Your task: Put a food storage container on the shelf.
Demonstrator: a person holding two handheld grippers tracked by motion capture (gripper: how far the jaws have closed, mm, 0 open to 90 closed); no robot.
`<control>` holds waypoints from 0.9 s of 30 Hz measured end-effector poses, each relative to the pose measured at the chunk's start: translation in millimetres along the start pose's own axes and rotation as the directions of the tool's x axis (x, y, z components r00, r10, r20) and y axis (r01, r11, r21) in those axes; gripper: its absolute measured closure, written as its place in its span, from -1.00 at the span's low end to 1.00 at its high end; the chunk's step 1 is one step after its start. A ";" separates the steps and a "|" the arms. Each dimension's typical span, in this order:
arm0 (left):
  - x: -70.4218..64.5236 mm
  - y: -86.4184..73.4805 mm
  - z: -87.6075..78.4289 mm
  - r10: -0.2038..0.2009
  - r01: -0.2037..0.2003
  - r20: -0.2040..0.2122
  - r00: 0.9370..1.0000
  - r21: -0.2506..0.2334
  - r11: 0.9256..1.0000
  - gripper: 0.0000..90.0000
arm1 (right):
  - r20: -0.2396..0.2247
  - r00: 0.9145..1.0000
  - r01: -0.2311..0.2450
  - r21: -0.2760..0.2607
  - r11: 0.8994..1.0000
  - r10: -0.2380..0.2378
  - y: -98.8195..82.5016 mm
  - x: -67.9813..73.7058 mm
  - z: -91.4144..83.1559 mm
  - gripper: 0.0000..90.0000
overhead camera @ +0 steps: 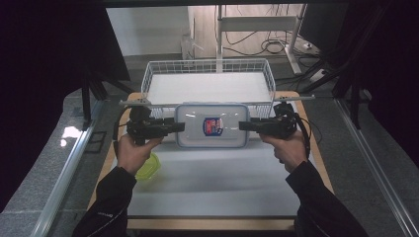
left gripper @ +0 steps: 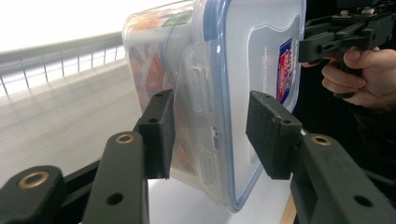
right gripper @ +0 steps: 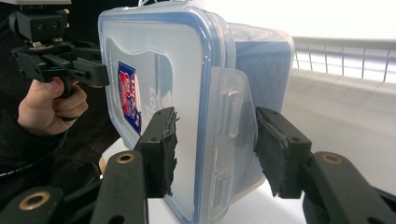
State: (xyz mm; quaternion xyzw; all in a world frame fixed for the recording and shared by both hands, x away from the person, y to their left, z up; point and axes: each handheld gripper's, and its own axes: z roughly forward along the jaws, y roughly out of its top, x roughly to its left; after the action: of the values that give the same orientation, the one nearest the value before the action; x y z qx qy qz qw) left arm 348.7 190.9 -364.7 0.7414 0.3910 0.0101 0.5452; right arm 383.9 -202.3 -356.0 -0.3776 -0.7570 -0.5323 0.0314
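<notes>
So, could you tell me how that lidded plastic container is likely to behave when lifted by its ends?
The plastic container looks rigid, so it probably won't flex. Its smooth side latches may slip between the pads. Contents show through its wall, so it's likely heavier than empty.

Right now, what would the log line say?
left gripper: open around box clip | right gripper: open around opposite clip | box: lidded, before basket

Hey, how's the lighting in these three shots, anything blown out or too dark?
High view: surroundings are nearly black, the table is bright. Left gripper view: the background above the container is blown out white. Right gripper view: the upper right is similarly washed out.
</notes>
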 end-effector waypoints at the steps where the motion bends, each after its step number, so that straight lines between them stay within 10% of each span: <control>1: 0.9 2.9 -0.4 0.004 -0.004 0.002 1.000 -0.001 1.000 0.19 | 0.000 1.000 0.000 -0.003 1.000 0.000 3.2 -0.4 -0.2 0.12; 27: 30.5 72.4 9.0 0.012 -0.011 0.024 1.000 -0.038 0.999 0.20 | 0.013 1.000 -0.012 -0.065 0.998 0.013 72.1 -22.0 2.0 0.11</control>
State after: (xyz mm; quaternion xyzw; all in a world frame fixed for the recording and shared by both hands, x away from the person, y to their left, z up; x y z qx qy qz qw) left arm 415.0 194.5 -321.9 0.7332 0.3801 0.0117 0.5638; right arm 443.9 -201.8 -310.3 -0.3864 -0.7373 -0.5538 0.0174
